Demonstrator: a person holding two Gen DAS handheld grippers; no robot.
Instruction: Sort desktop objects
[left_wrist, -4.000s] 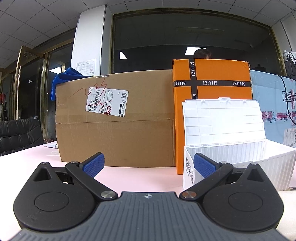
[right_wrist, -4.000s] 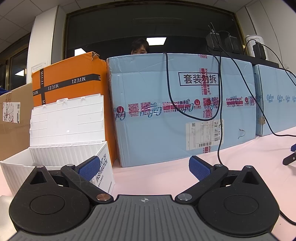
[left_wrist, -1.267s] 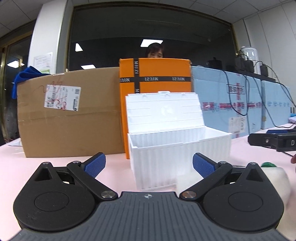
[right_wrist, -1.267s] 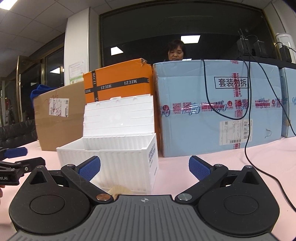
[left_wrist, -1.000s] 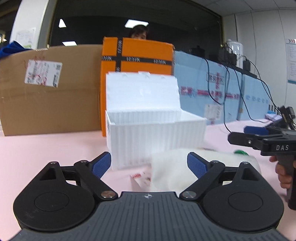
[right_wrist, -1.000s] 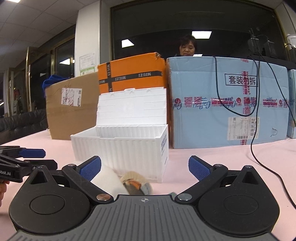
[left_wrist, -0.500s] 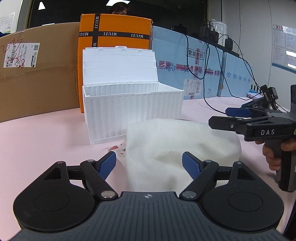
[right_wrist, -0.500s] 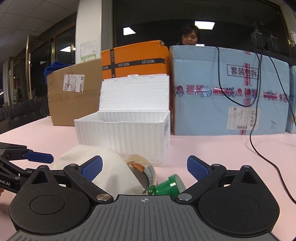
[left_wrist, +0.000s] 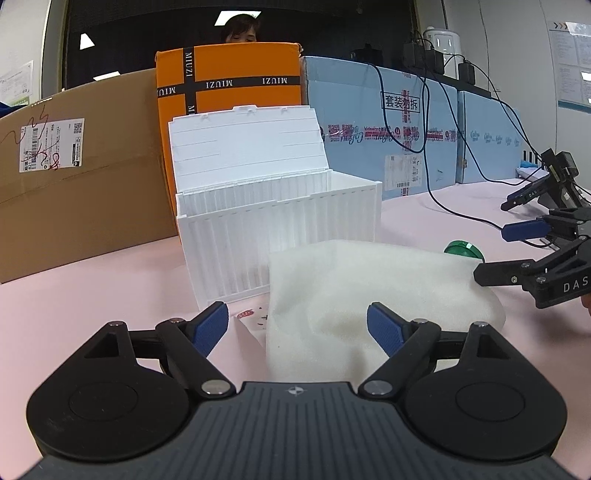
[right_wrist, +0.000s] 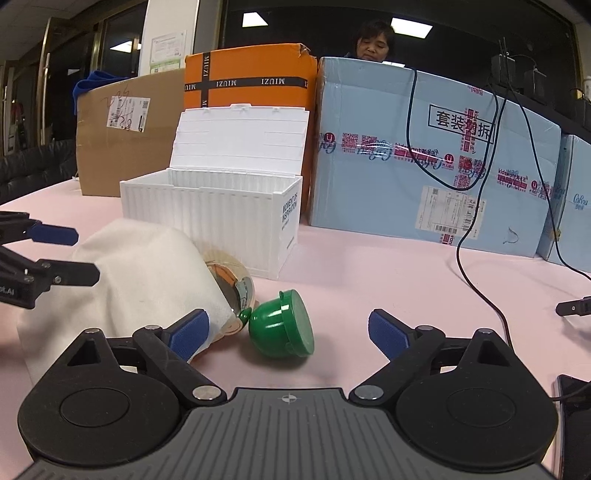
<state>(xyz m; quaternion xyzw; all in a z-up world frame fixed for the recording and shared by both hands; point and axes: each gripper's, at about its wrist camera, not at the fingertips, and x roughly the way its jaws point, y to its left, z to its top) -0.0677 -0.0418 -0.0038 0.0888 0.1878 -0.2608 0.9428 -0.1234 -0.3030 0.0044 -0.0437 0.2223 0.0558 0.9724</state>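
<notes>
Both my hand-held grippers, left (left_wrist: 297, 325) and right (right_wrist: 286, 332), gape wide and empty. The green cap (right_wrist: 282, 325) lies tilted on the tabletop (right_wrist: 388, 280), touching the tape roll (right_wrist: 232, 284) beside the foam sheet (left_wrist: 369, 284), just before the open white box (right_wrist: 210, 218). If I close carelessly, I think the round cap could squirt away or I'll snag foam.

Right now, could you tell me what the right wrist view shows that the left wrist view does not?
Only the right wrist view shows the tape roll tucked against the white foam sheet, and the whole green cap lying on its side between the open right gripper's fingers. Only the left wrist view shows the small printed paper beside the foam, in front of the open left gripper; there the cap is just a green sliver. Both share the open white container box, the foam and the cartons behind.
</notes>
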